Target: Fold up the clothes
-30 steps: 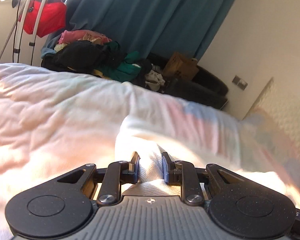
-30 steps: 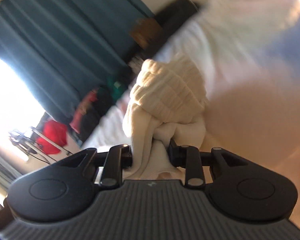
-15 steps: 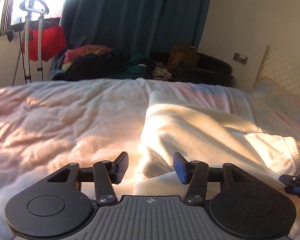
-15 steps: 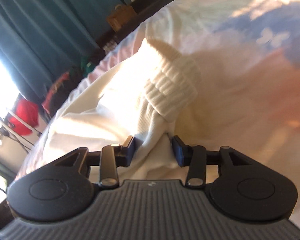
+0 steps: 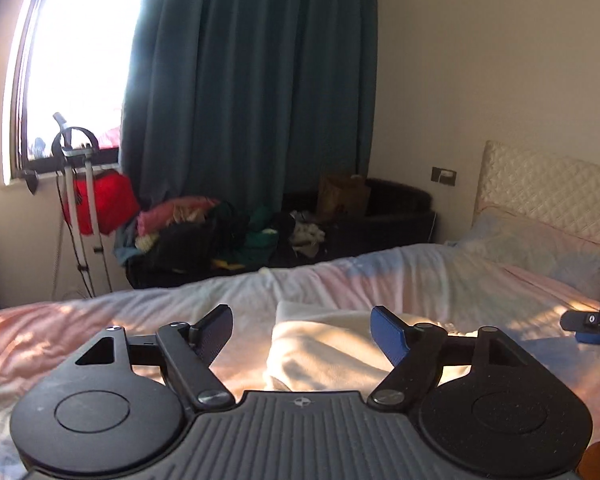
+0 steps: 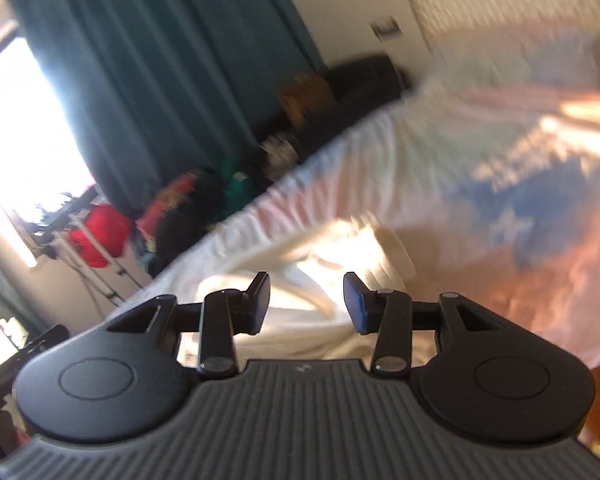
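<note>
both fingers (image 5: 390, 334) spread wide, gripping nothing, cream garment (image 5: 324, 356) on bed (image 5: 100, 320) beyond them

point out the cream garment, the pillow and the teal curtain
cream garment (image 5: 324, 344): left wrist view, on its sunlit top fold
pillow (image 5: 540, 248): left wrist view, on its front face
teal curtain (image 5: 252, 92): left wrist view, mid drape

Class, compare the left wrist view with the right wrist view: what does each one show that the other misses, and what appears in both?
Only the left wrist view shows the quilted headboard, the pillow and the right gripper's tip at its edge. Only the right wrist view shows the blue patch with a white print on the bedcover. Both show an open gripper, left gripper and right gripper, above the cream garment, plus the teal curtain and clothes pile.
</note>
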Motion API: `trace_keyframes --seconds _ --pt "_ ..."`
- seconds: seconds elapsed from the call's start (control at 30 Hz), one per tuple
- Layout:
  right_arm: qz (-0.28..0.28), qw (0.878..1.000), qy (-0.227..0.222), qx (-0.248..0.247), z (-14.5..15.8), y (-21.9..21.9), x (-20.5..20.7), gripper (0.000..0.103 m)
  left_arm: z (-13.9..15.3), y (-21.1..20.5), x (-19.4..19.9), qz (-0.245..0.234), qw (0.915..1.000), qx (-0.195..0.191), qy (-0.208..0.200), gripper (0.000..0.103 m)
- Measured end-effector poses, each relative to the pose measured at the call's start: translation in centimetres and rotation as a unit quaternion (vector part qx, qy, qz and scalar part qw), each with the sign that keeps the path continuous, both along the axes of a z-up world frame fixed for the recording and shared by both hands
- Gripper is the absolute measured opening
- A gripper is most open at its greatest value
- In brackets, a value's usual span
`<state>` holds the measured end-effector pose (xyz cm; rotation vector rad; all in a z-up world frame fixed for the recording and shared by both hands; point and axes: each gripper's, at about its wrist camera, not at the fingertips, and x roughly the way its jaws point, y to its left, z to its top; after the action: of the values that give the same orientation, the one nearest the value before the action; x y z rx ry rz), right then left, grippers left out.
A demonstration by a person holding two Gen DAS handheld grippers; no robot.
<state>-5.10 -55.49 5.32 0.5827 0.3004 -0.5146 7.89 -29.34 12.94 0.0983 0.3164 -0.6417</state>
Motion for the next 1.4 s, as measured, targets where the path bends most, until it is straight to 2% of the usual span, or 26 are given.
trace_keyframes --seconds 0.03,0.07,0.13,0.17,0.23,0.37,0.5,0.73,1.03,1.4 --pt "0.007 1.000 -0.006 -0.017 0.9 0.5 -0.7 0.054 1.0 0.5 -1.1 0.000 1.0000 -0.003 -0.007 0.090" --pt "0.011 0.999 -0.011 -0.037 1.7 1.1 -1.3 0.074 1.9 1.1 -2.0 -0.001 0.9999 -0.008 -0.010 0.101" --pt "0.015 0.996 -0.029 -0.077 3.1 2.3 -2.8 0.098 3.5 2.2 -4.0 -0.004 0.9997 -0.017 -0.018 0.103" --pt "0.018 0.995 -0.035 -0.096 3.8 3.1 -3.5 0.103 4.2 2.8 -4.9 -0.005 0.9996 -0.020 -0.022 0.103" --pt "0.024 0.991 -0.041 -0.123 5.1 4.4 -4.8 0.103 5.2 3.9 -6.8 -0.006 0.9993 -0.021 -0.030 0.103" --pt "0.044 0.987 -0.053 -0.147 6.6 6.9 -7.0 0.103 5.9 5.8 -9.6 -0.006 0.9989 -0.029 -0.036 0.103" --pt "0.052 0.986 -0.059 -0.145 6.5 8.5 -8.3 0.103 6.3 7.8 -12.3 -0.006 0.9985 -0.037 -0.039 0.103" --pt "0.050 0.984 -0.063 -0.160 5.2 12.1 -10.3 0.103 4.9 9.9 -15.8 0.001 0.9984 -0.020 -0.053 0.103" --pt "0.040 0.982 -0.049 -0.179 2.0 15.3 -10.8 0.103 2.2 12.0 -16.8 0.006 0.9983 -0.032 -0.049 0.103" --pt "0.023 0.981 -0.034 -0.192 -2.3 17.4 -9.6 0.103 -2.5 12.5 -15.4 0.012 0.9985 -0.003 -0.054 0.103"
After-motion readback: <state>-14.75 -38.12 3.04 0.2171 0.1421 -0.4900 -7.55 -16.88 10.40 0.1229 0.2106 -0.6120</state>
